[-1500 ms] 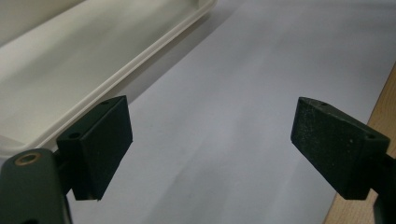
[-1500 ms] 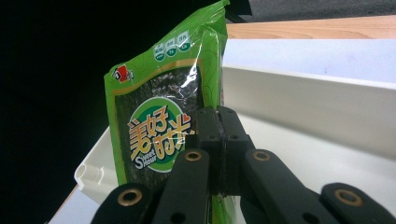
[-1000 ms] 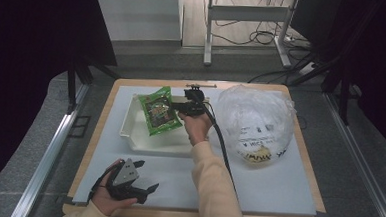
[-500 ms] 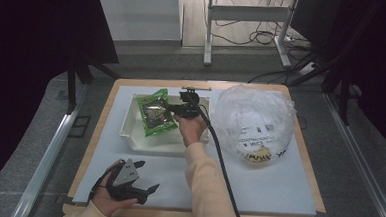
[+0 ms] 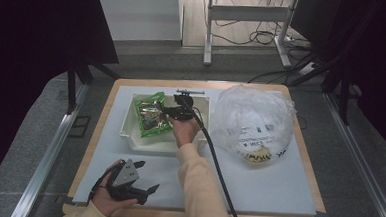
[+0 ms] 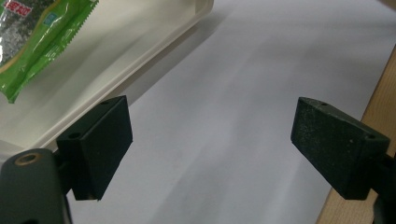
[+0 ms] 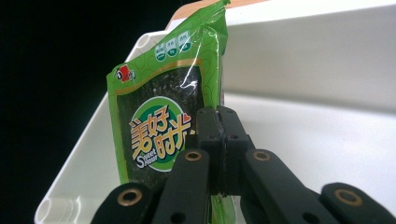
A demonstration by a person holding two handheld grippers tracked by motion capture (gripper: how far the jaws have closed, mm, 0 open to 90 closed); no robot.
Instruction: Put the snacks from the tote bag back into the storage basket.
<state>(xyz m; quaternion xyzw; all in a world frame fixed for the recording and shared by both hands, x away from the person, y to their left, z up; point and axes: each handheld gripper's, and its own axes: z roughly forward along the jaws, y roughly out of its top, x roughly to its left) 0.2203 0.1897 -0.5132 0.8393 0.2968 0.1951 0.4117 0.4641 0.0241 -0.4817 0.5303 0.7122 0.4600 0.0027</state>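
A green seaweed snack packet (image 5: 150,119) hangs tilted over the left half of the white tray (image 5: 129,135). My right gripper (image 5: 173,112) is shut on the packet's right edge. In the right gripper view the black jaws (image 7: 219,135) press together on the packet (image 7: 159,121), with the tray wall (image 7: 303,56) behind. My left gripper (image 5: 146,176) rests at the front left of the white mat, jaws wide apart. In the left gripper view its jaws (image 6: 210,140) frame bare mat, with the tray (image 6: 116,70) and packet (image 6: 28,32) at upper left.
A large crumpled clear plastic bag (image 5: 253,121) with something yellow inside lies right of the tray. The white mat (image 5: 277,188) covers a wooden board (image 5: 320,215). Black table frame legs stand at the far corners.
My right gripper has carried the packet to the left and lower, toward the tray's left half. The left gripper has stayed where it was.
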